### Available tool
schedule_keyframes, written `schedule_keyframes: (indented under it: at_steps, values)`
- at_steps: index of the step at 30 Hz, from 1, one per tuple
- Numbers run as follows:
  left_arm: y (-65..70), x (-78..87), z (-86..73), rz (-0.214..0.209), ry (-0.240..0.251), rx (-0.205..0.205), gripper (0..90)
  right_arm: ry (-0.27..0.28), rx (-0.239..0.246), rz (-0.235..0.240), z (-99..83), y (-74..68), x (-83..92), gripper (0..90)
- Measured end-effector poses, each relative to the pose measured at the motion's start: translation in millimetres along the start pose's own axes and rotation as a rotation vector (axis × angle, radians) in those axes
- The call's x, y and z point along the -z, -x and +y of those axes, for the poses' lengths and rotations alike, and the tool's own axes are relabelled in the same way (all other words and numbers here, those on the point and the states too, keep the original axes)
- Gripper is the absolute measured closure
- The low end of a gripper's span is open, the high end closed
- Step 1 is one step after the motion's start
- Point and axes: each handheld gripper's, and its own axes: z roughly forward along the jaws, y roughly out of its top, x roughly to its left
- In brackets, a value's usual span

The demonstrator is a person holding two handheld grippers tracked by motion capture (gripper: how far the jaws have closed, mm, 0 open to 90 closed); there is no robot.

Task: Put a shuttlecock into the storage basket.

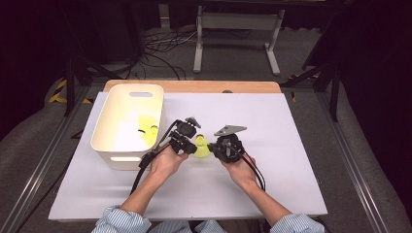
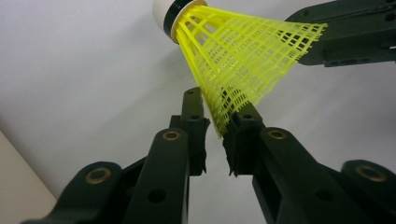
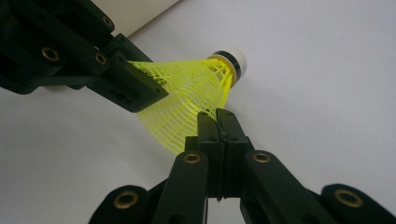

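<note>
**Shuttlecock Between Two Tongs**

While we held the yellow shuttlecock [image 1: 201,147] above the white table [image 1: 272,160], our right tongs [image 3: 218,115] were pressed together on the rim of its mesh skirt. Our left tongs [image 2: 218,122] stood a narrow gap apart, the opposite skirt edge reaching between their tips; we could not tell whether the pads pressed it. The cork pointed away from both tongs. A white bin [image 1: 127,127] with more yellow shuttlecocks [image 1: 147,127] stood just beyond our left tongs.
</note>
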Motion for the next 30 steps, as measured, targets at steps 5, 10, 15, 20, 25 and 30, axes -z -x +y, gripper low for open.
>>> schedule_keyframes:
  at_steps: [5,10,15,20,25,30]
  values:
    - [0.2,-0.1,0.2,0.024,0.002,0.004,87.8,-0.001,0.002,0.008,-0.2,-1.9,-0.1,88.2]
    - [-0.5,0.5,0.6,0.042,0.004,0.012,88.9,0.005,0.008,0.018,-1.0,-2.7,0.1,81.4]
    - [-2.6,-0.2,0.9,0.056,-0.005,0.026,89.5,0.011,0.018,0.028,-2.8,-5.6,1.6,69.3]
    - [-2.7,1.8,0.9,0.066,0.006,0.027,89.7,0.020,0.027,0.039,-5.6,-4.0,5.5,57.5]
    - [-3.1,2.5,0.7,0.068,0.010,0.028,89.8,0.047,0.028,0.053,-10.2,0.9,14.1,47.1]
    - [-2.7,4.6,0.0,0.067,0.008,0.022,89.8,0.075,0.038,0.051,-14.1,5.9,22.1,42.2]
